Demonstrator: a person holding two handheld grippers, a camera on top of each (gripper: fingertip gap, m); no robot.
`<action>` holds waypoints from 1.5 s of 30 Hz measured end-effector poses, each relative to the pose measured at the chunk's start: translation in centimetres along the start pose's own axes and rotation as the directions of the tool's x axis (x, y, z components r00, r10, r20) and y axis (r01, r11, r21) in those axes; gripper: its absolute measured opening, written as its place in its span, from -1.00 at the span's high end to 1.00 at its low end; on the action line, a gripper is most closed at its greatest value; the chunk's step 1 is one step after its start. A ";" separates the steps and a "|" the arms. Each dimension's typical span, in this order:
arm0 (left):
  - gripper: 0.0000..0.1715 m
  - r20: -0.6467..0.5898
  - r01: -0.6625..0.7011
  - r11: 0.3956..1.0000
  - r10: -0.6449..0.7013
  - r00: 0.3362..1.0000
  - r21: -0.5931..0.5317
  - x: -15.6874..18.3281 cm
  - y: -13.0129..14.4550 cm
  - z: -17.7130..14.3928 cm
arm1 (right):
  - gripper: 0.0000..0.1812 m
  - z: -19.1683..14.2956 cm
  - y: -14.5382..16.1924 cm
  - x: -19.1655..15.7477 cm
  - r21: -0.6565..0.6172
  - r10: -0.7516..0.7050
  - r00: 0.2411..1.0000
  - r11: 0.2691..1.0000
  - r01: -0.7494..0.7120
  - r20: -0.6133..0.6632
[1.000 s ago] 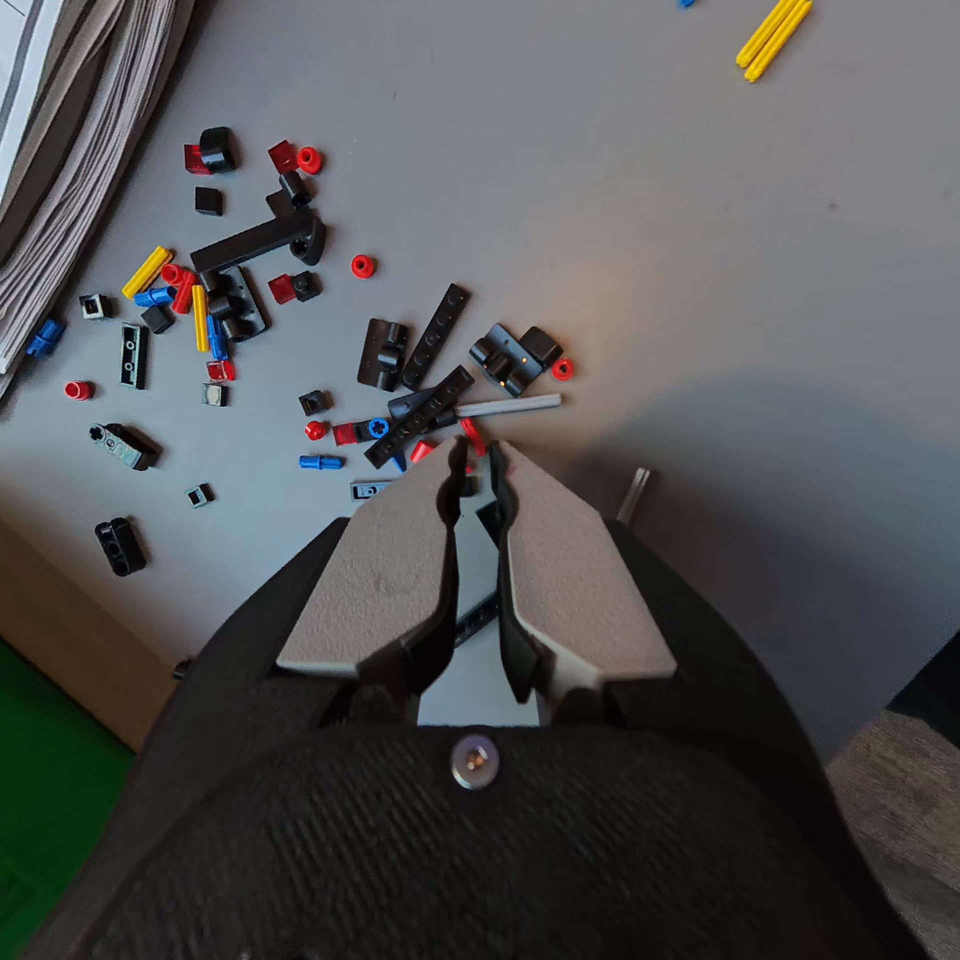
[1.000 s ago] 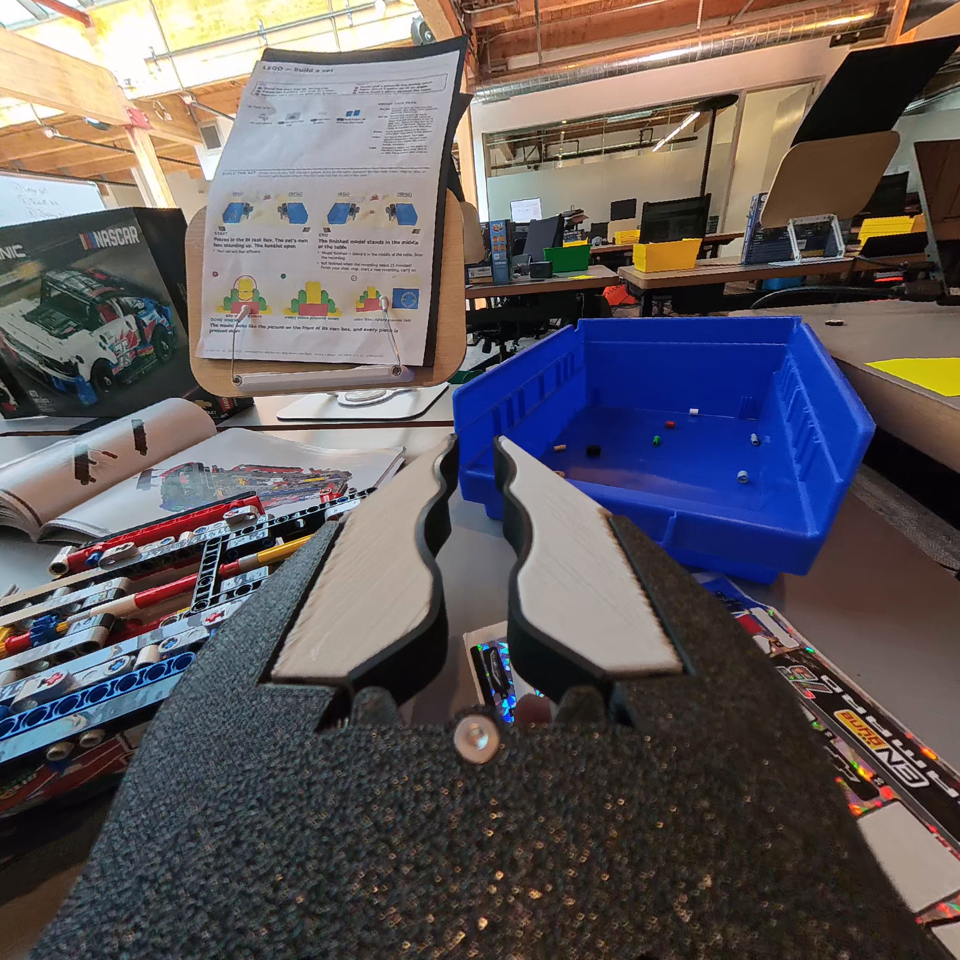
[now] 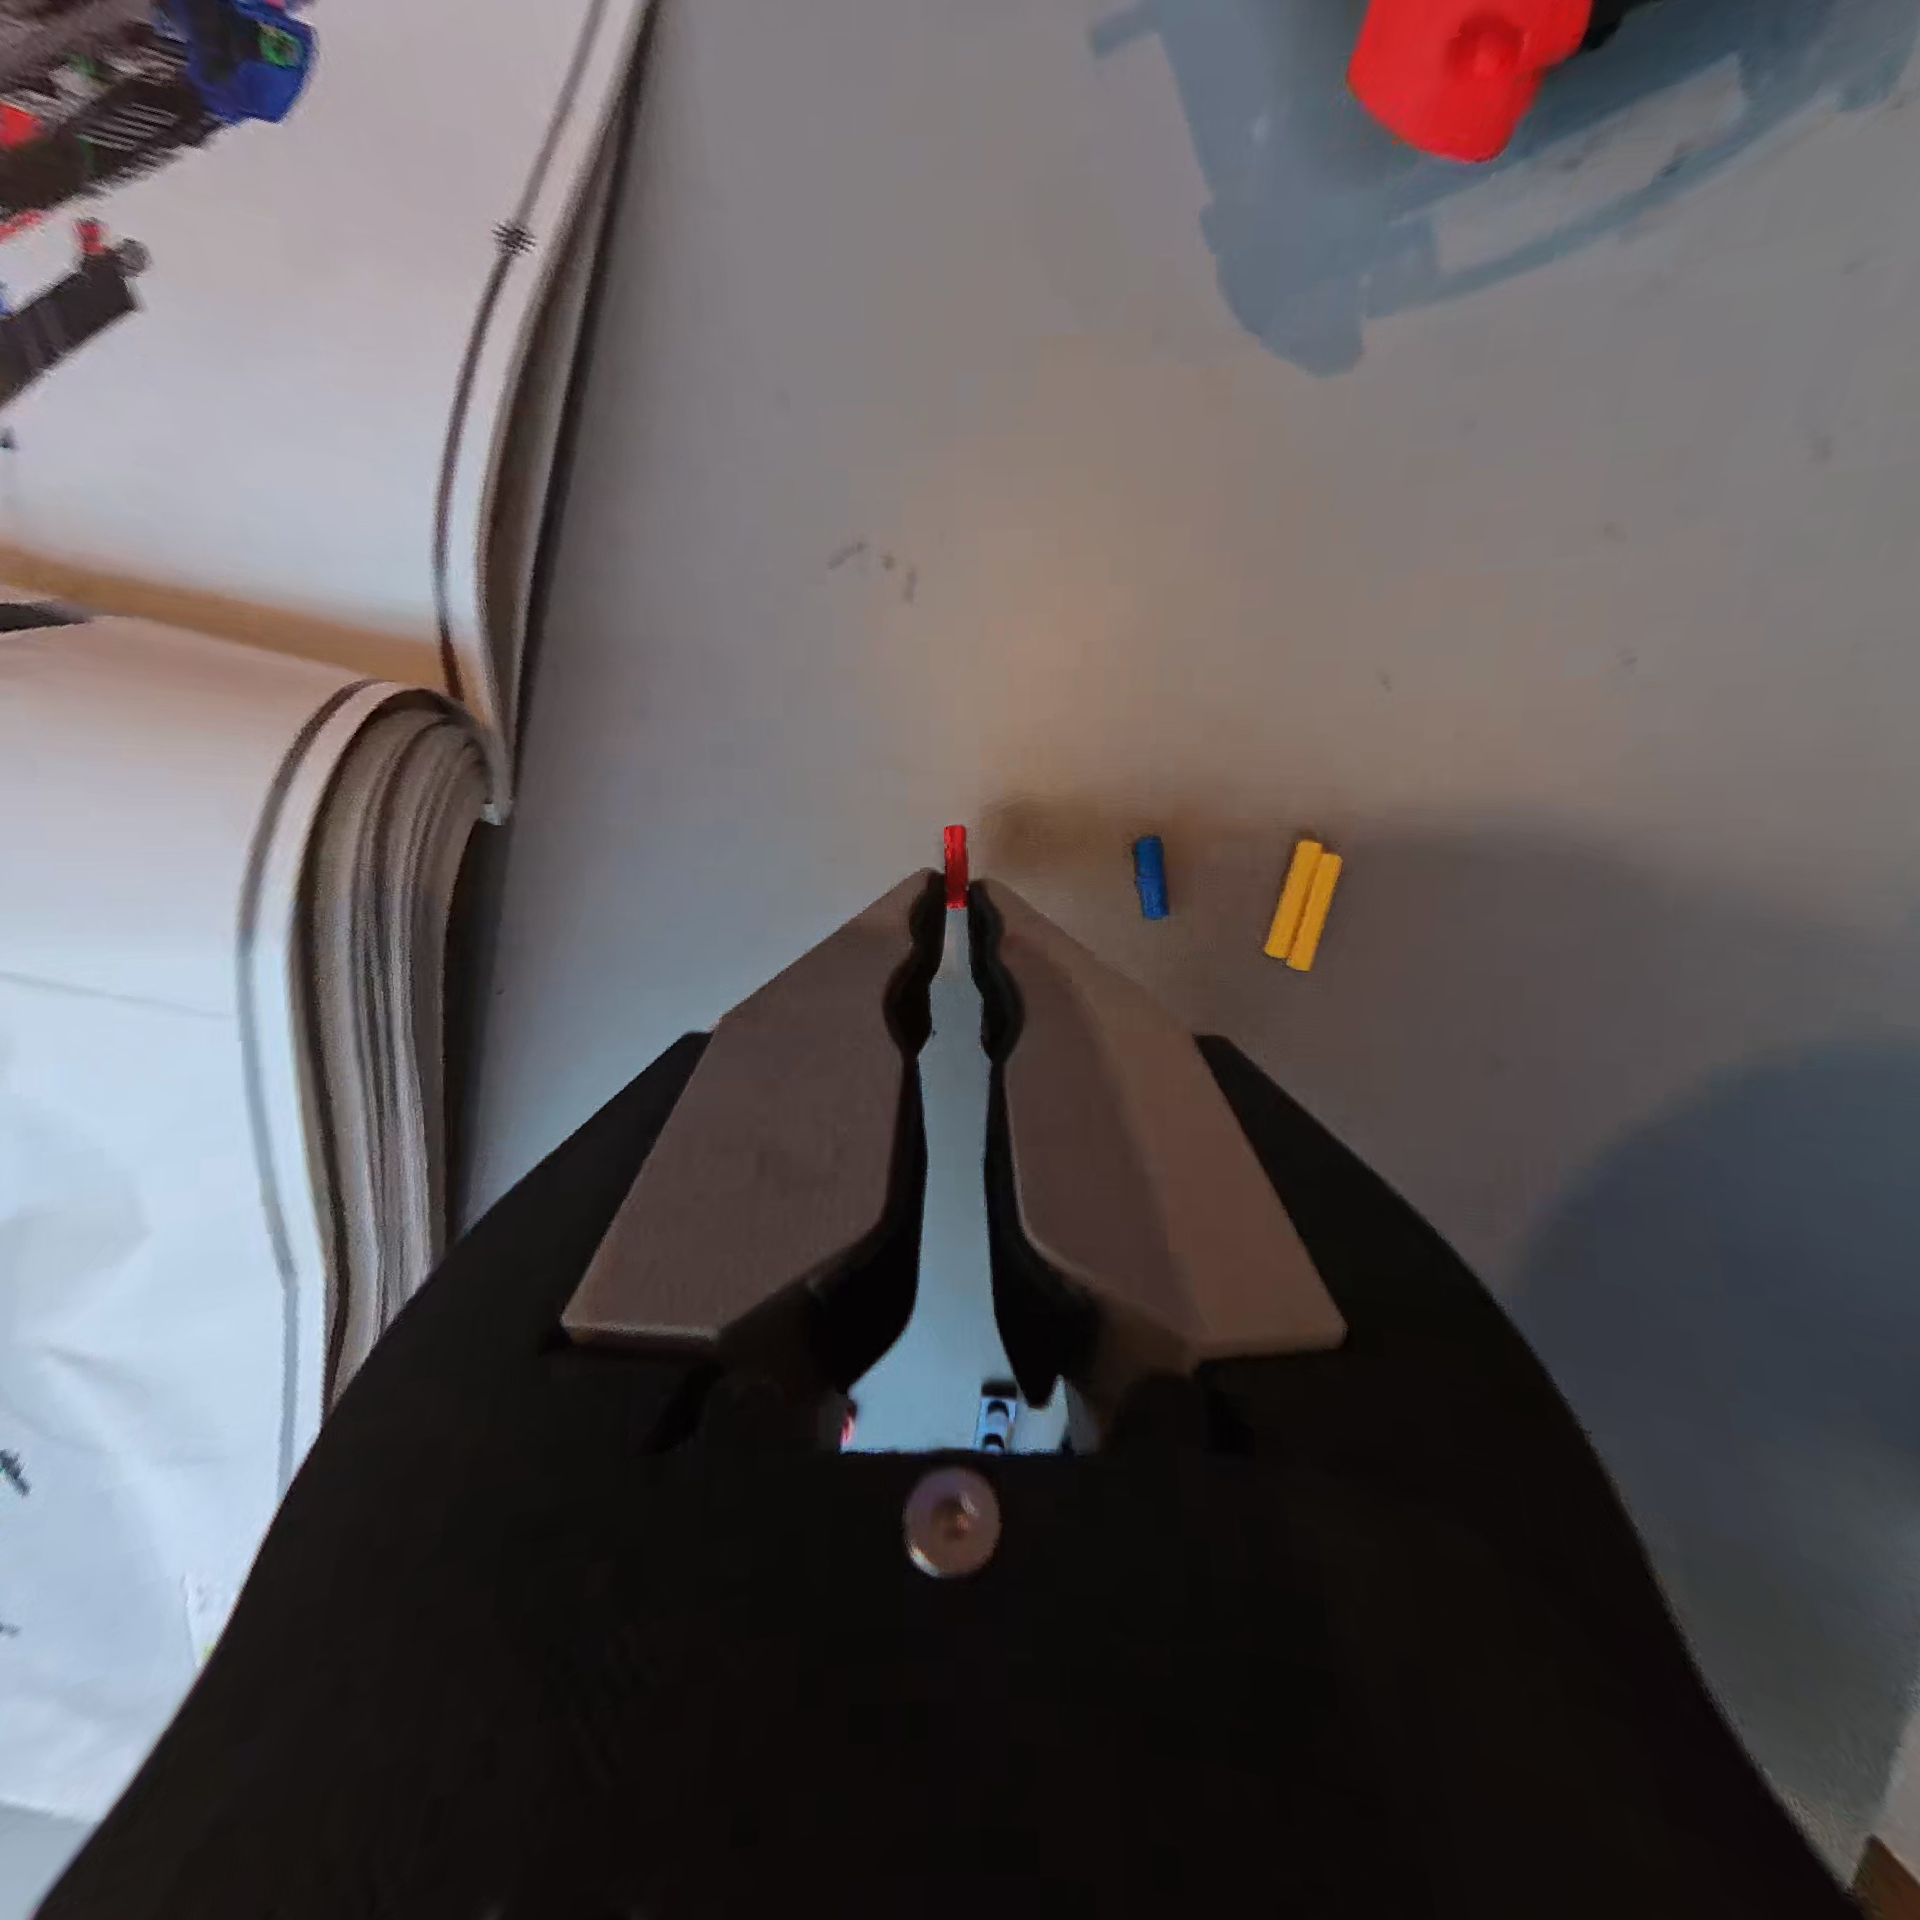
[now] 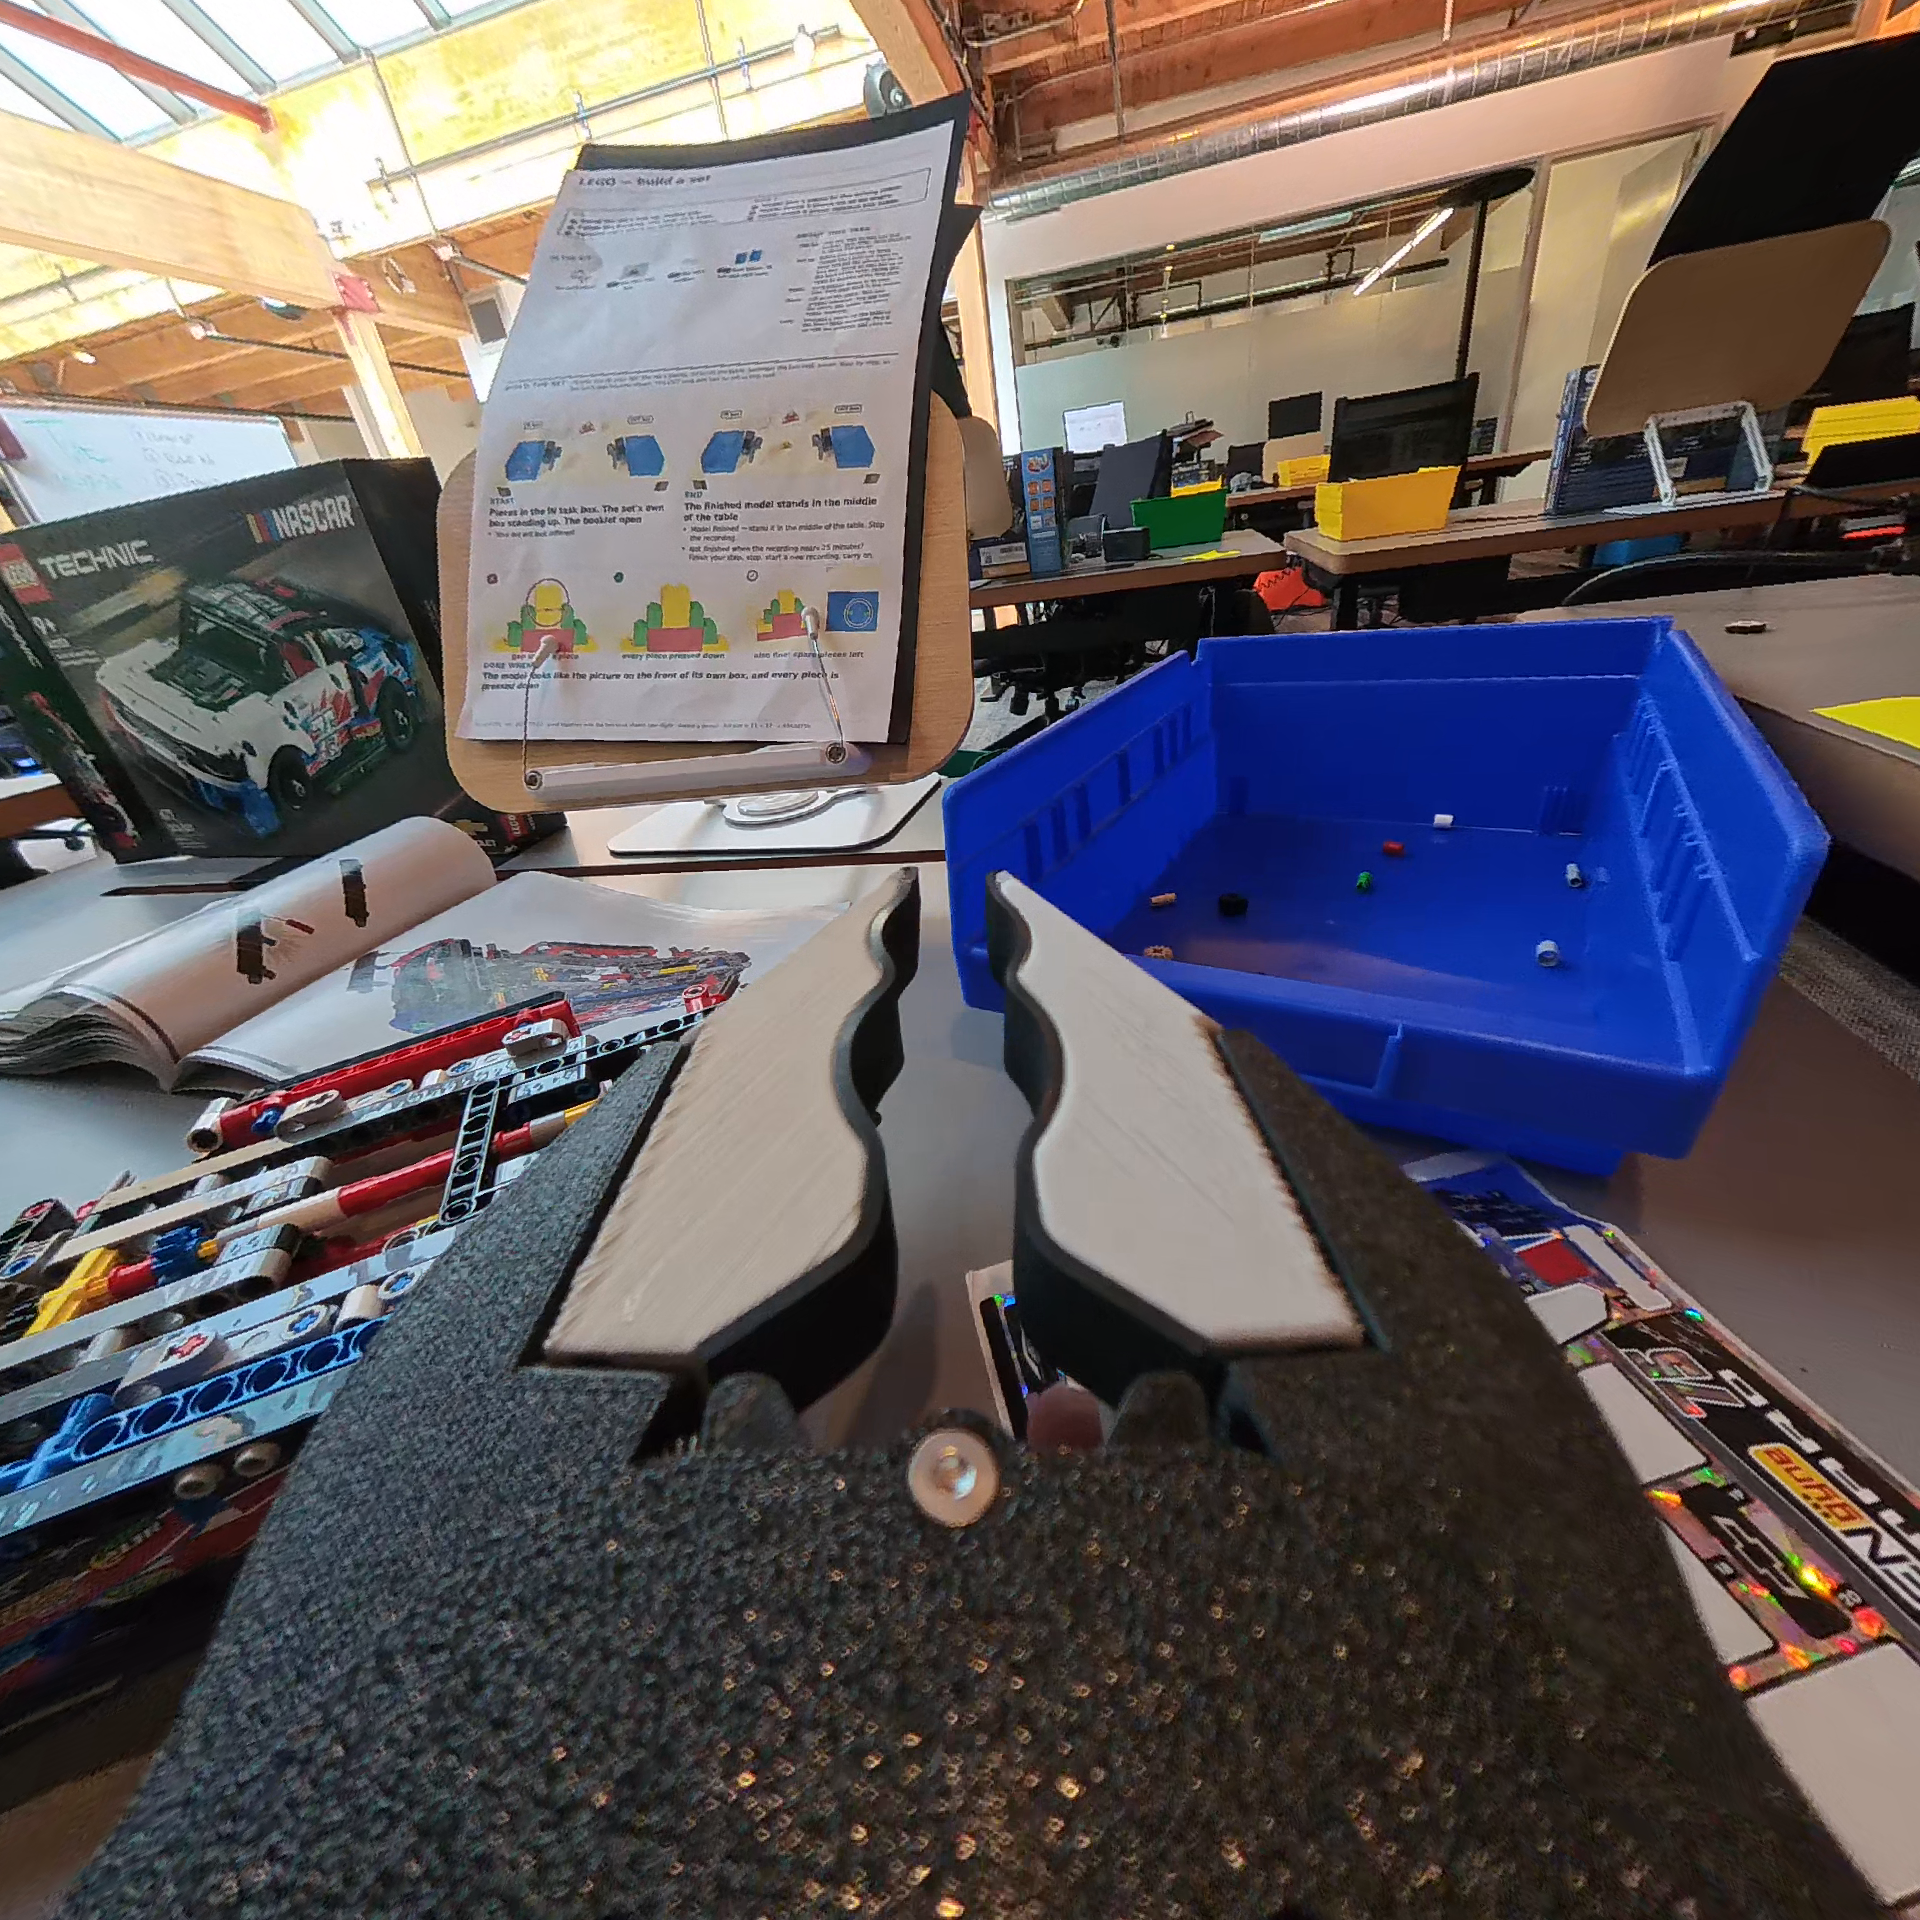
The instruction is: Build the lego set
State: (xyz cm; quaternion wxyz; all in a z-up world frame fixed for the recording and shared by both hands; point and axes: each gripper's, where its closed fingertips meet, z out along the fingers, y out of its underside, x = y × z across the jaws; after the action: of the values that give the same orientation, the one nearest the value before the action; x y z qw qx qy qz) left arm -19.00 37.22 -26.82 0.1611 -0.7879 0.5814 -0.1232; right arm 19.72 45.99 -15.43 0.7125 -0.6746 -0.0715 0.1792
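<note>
In the left wrist view my left gripper (image 3: 954,896) is shut on a small red piece (image 3: 954,854) that sticks out past its tips, held over the grey table (image 3: 1143,499). A blue pin (image 3: 1149,878) and two yellow axles (image 3: 1302,906) lie just right of the tips. The open instruction booklet (image 3: 208,790) is at the left. In the right wrist view my right gripper (image 4: 951,899) is open and empty above the table. The partly built model (image 4: 260,1195) of red, blue and grey beams lies at its left, in front of the open booklet (image 4: 343,956).
A blue bin (image 4: 1403,883) with several small loose pieces stands at the right. A sticker sheet (image 4: 1714,1455) lies near right. An instruction sheet on a stand (image 4: 717,468) and the set's box (image 4: 229,665) are behind. A blurred red part (image 3: 1455,62) shows top right in the left wrist view. There is about 40 cm between the tips of the two grippers.
My left gripper has left the pile of loose pieces, closed on the small red piece, and moved beside the booklet. My right gripper has barely moved and stays open.
</note>
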 end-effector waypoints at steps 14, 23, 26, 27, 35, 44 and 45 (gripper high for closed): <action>0.93 -0.023 0.088 0.995 -0.087 0.996 0.048 -0.3 1.2 -3.6 | 0.88 0.1 0.0 -0.3 -0.003 0.012 1.000 1.000 -0.012 0.016; 0.88 0.245 0.302 0.953 -0.290 0.925 -0.012 -5.3 11.8 -12.1 | 0.88 0.2 0.2 -0.4 -0.013 -0.007 1.000 1.000 0.008 0.004; 0.78 0.283 0.382 0.924 -0.366 0.887 0.000 -6.3 13.8 -11.1 | 0.89 0.3 0.3 -0.4 -0.021 -0.025 1.000 0.999 0.025 -0.004; 0.79 0.275 0.407 0.913 -0.394 0.877 0.011 -6.5 14.1 -10.6 | 0.88 0.3 0.4 -0.5 -0.023 -0.031 0.999 0.999 0.031 -0.006; 0.90 0.255 0.340 0.940 -0.321 0.912 -0.030 -8.2 14.4 -8.6 | 0.88 0.4 0.5 -0.8 -0.031 -0.063 0.998 0.998 0.063 -0.009; 0.97 0.146 0.087 0.990 -0.070 0.987 -0.115 -8.1 13.8 -6.7 | 0.88 0.3 0.4 -0.6 -0.023 -0.033 0.999 0.999 0.033 0.001; 0.98 0.147 0.080 0.987 -0.060 0.987 -0.137 -8.4 14.0 -6.5 | 0.88 0.3 0.3 -0.6 -0.021 -0.030 1.000 0.999 0.030 0.002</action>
State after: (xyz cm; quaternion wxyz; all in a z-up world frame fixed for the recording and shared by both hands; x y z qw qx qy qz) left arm -36.20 40.71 -26.43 0.1410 -0.8242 0.5476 -0.0303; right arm 19.05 46.08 -15.66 0.7079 -0.6809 -0.0839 0.1681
